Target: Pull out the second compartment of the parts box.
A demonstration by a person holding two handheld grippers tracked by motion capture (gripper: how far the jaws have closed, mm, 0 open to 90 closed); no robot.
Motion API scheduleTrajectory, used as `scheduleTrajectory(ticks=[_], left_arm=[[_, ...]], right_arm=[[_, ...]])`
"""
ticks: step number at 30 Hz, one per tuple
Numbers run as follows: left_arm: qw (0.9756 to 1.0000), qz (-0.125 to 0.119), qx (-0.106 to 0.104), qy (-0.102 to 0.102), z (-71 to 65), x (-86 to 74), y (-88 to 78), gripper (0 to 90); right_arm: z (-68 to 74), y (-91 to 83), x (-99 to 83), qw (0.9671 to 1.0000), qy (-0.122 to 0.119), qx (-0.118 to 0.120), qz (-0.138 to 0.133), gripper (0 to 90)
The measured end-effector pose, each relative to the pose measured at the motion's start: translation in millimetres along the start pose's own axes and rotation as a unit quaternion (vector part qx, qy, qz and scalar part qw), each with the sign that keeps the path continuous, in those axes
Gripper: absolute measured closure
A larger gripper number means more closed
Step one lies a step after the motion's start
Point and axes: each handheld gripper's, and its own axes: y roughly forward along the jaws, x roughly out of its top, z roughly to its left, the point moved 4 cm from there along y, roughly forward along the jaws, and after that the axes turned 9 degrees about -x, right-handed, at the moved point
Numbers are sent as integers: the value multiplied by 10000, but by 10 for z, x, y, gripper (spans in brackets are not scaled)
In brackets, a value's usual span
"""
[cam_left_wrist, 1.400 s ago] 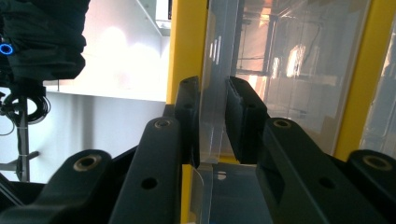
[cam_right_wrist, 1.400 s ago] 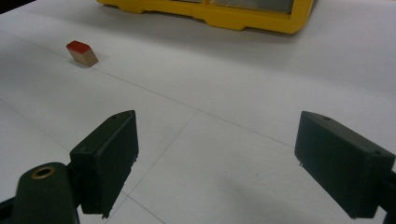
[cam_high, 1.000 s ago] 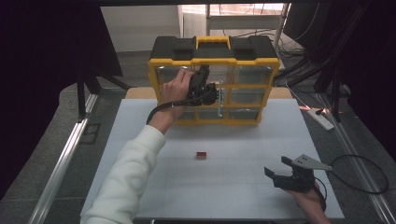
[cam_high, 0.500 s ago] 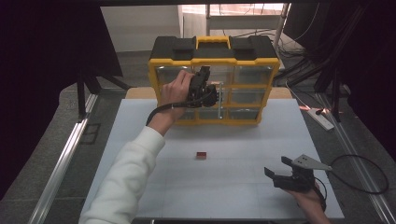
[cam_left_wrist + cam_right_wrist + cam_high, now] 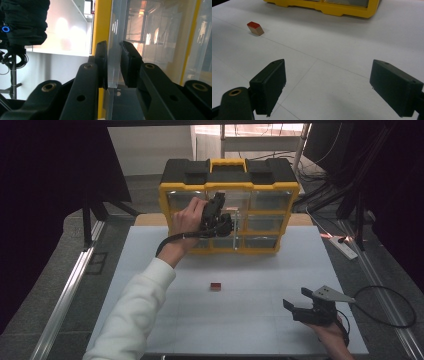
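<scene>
While the left gripper (image 5: 223, 221) pinches a clear drawer front (image 5: 114, 50) on the yellow organizer (image 5: 230, 200) at the table's far edge, its jaws press on both faces of the plastic (seen close in the left gripper view). Near the front right corner of the white table (image 5: 250, 320), the right gripper (image 5: 299, 303) rests with jaws spread, empty. Between them lies a small red-topped block (image 5: 215, 285), untouched.
</scene>
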Motion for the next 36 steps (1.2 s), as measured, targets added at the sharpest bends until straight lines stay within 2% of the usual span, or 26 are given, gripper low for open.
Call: scheduleTrajectory(ticks=[8,23,36], left_arm=[[10000,-9,-8,26,0,4,-23,770],[10000,-11,-11,20,-10,7,-52,770],[10000,-27,1,93,-11,-2,-102,771]], right_arm=[[-3,7,-5,10000,76,24,-9,140],[8,6,2,10000,53,58,-41,140],[16,16,1,10000,33,78,-32,140]])
